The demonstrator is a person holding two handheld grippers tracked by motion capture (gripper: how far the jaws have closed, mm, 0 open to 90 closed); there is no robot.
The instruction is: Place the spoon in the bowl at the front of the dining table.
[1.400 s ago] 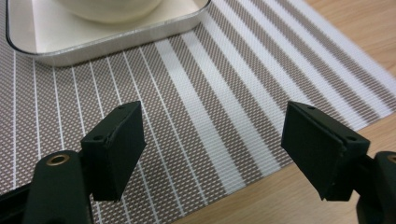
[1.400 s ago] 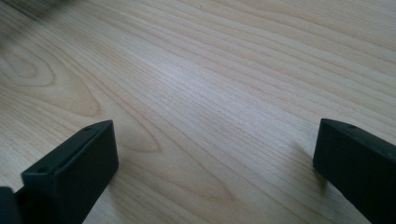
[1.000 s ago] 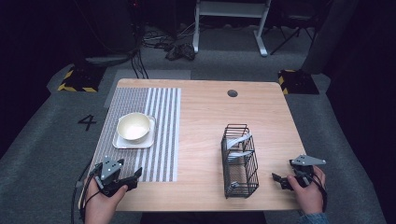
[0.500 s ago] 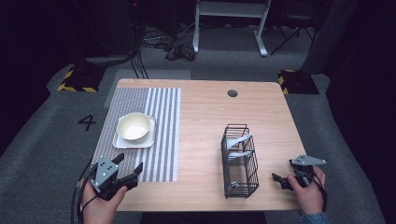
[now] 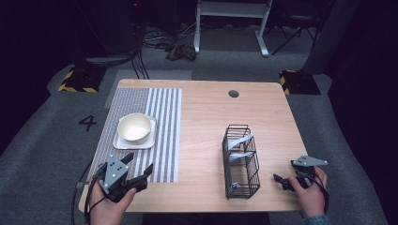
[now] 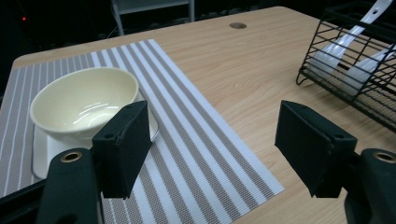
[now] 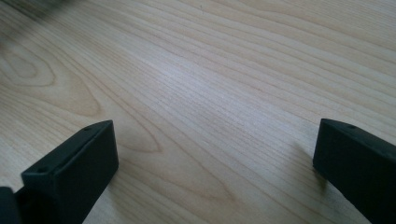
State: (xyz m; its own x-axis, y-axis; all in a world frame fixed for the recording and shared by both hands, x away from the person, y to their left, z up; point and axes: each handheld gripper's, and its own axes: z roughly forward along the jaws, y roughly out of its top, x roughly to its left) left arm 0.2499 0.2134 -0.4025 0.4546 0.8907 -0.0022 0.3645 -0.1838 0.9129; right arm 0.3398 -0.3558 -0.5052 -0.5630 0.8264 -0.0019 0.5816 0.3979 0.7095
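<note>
A cream bowl (image 5: 134, 127) sits on a white square plate (image 5: 123, 143) on the striped placemat (image 5: 162, 122) at the table's left. My left gripper (image 5: 137, 165) hovers over the mat's near edge, open and holding nothing. In the left gripper view the bowl (image 6: 84, 100) lies just beyond the left jaw. The black wire basket (image 6: 355, 60) with its white spoons (image 6: 345, 37) is at the upper right of that view. My right gripper (image 5: 285, 172) rests low at the table's near right corner, beside the basket (image 5: 241, 159). It is open over bare wood (image 7: 205, 93).
A round grommet hole (image 5: 233, 93) marks the table's far side. Bare wood spans the middle between mat and basket. Beyond the table are grey floor, a white frame's legs (image 5: 230, 28) and cables.
My left gripper has risen a little and drifted slightly to the right over the mat's near edge. The right gripper has kept still.
</note>
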